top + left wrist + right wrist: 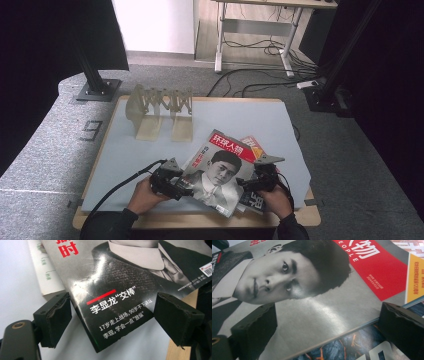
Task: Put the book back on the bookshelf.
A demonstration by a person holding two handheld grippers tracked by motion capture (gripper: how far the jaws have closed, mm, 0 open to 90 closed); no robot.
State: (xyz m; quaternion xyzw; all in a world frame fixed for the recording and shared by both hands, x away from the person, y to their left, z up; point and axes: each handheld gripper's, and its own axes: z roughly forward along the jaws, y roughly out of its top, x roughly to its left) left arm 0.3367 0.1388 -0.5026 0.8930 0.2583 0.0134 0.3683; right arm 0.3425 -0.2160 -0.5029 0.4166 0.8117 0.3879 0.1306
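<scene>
Worktop (150, 150): pale grey mat, wooden rim; grey carpet around. Portrait magazine (220, 170) tops stack at near edge. Left gripper (181, 186), right gripper (248, 184): jaws spread, flanking its edges. Folding rack (160, 112) behind.

The top magazine (220, 167) lies on the near part of the desk (125, 150), on a pile of other magazines (252, 200) which come out from under it at its right side and its near right corner. The folding rack (160, 112) stands behind the top magazine, to the left, well apart from it. The left tongs (186, 188) are at the left edge of the top magazine, and the right tongs (246, 184) at its right edge.
</scene>
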